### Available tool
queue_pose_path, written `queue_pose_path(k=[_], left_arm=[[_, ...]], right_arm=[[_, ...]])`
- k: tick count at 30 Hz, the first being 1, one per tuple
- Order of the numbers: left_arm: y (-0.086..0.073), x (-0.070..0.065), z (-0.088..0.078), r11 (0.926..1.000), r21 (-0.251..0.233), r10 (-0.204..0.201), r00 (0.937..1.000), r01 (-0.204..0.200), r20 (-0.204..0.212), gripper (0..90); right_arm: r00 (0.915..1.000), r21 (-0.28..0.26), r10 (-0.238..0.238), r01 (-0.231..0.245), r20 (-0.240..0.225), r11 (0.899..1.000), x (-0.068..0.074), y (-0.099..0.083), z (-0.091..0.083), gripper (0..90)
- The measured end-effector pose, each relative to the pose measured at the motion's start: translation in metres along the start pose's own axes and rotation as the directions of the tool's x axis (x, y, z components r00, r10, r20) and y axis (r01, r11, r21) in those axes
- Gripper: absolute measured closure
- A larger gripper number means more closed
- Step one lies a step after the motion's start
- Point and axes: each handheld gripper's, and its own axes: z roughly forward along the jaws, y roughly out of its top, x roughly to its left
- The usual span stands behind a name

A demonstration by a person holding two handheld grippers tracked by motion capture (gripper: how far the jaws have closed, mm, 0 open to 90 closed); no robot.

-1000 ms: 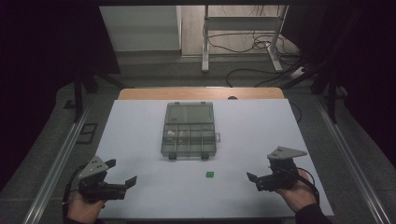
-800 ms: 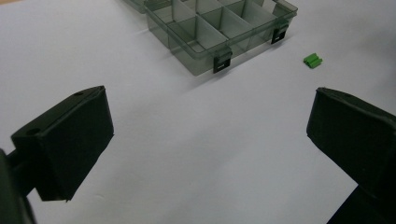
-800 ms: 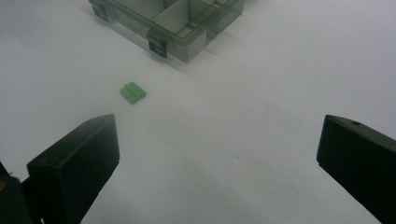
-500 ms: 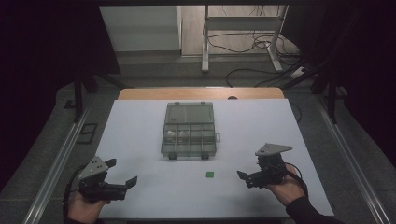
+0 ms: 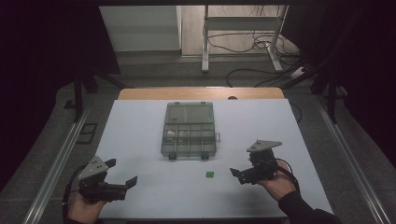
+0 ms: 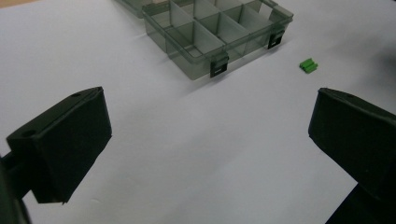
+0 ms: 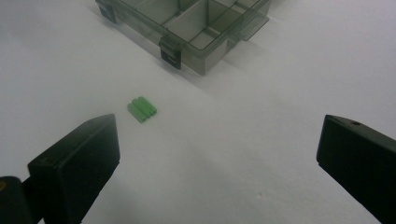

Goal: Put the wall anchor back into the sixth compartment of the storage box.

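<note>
On the white table (image 5: 140, 130), a clear compartment box (image 5: 189, 135) sits open near the middle, and the small green piece (image 5: 209, 174) lies just in front of it, toward the near edge. It looks light, hard and ridged, likely to skid, so pinch its long sides squarely. The right gripper (image 5: 239, 173) is near it with jaws spread wide; the left gripper (image 5: 122, 175), equally wide, hangs by the near-left corner.
</note>
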Motion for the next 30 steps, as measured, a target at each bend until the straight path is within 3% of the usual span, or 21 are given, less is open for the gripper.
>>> queue_pose_path(k=[6,12,18,23,28,30], left_arm=[[0.000,0.000,0.000,0.9999,0.005,0.012,0.9999,-0.012,-0.010,0.1],[-0.001,0.003,-0.003,0.9999,-0.012,-0.007,0.9999,0.007,-0.008,0.2],[-0.001,0.002,0.000,0.9996,0.029,0.003,0.9996,-0.003,-0.028,0.4],[-0.001,0.000,0.000,0.9978,0.057,0.037,0.9969,-0.033,-0.069,0.5],[-0.002,0.000,0.000,0.9971,0.065,0.046,0.9962,-0.041,-0.074,0.6],[-0.002,0.000,0.000,0.9972,0.064,0.044,0.9963,-0.040,-0.074,0.6]], right_arm=[[0.9998,0.047,-0.016,0.016,0.009,0.999,0.003,0.006,0.012,0.0],[0.9996,0.070,-0.027,0.028,-0.012,0.997,0.005,0.013,0.016,0.0],[0.9995,0.090,-0.031,0.031,0.001,0.995,0.005,0.018,0.025,0.0],[0.9982,0.105,-0.059,0.060,-0.011,0.993,0.006,0.024,0.033,0.0],[0.9973,0.117,-0.073,0.073,-0.008,0.991,0.009,0.028,0.038,0.4],[0.9970,0.120,-0.076,0.077,-0.014,0.990,0.010,0.031,0.042,4.3]])
